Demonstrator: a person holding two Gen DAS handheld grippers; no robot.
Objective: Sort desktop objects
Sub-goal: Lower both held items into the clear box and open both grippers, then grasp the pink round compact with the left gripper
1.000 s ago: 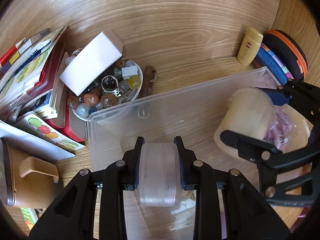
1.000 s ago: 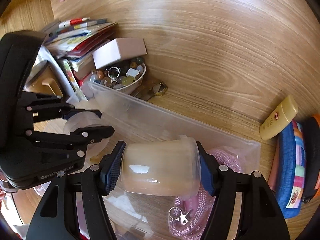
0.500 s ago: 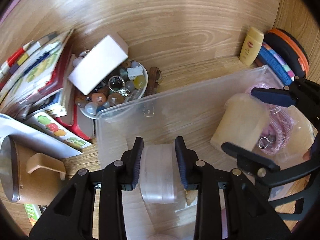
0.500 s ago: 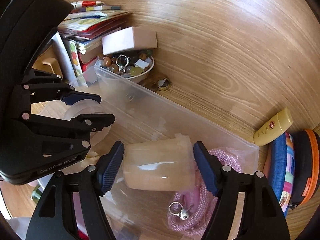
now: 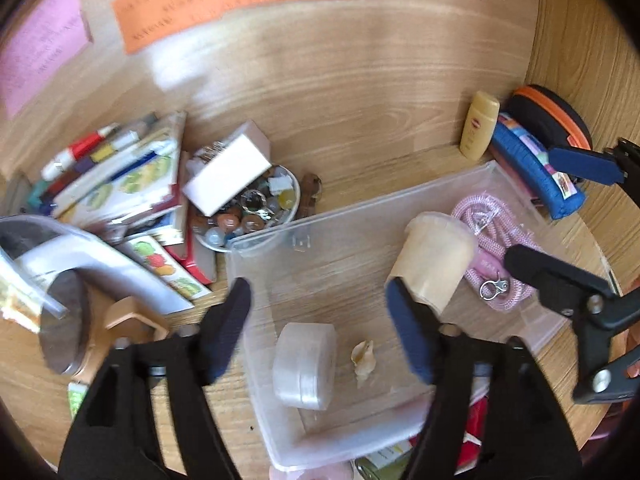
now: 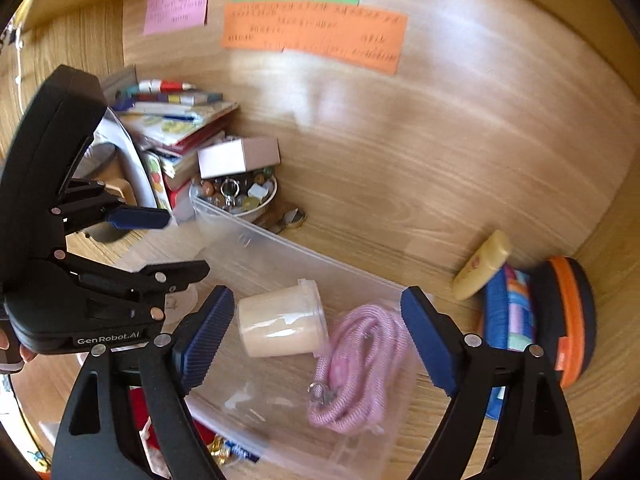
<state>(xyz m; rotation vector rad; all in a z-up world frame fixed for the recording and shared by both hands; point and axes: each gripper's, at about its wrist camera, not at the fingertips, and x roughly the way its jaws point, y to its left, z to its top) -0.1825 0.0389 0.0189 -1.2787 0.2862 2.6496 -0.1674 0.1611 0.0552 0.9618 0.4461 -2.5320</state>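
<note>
Both grippers, left (image 5: 320, 320) and right (image 6: 316, 336), are opening and lifting away empty, leaving the tape (image 5: 306, 364) and cup (image 6: 282, 330) lying released in the bin (image 5: 400, 200), so two items are now sorted.

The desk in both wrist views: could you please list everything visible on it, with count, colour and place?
clear bin: one, transparent, centre of desk
round tub: one, frosted white, inside bin, near end
beige cup: one, lying on its side in bin
pink cord: one, coiled with metal clasp, in bin beside cup
shell-like bit: one, cream, bin floor
bowl of beads: one, mixed colours, behind bin
white box: one, resting on bowl
books: a stack, left
yellow tube: one, right, against wall
blue pouch: one, right
orange-trimmed case: one, black, far right
paper notes: three, pink, green, orange, on wall
left gripper: jaws opening, nothing held
right gripper: jaws opening, around cup and cord
</note>
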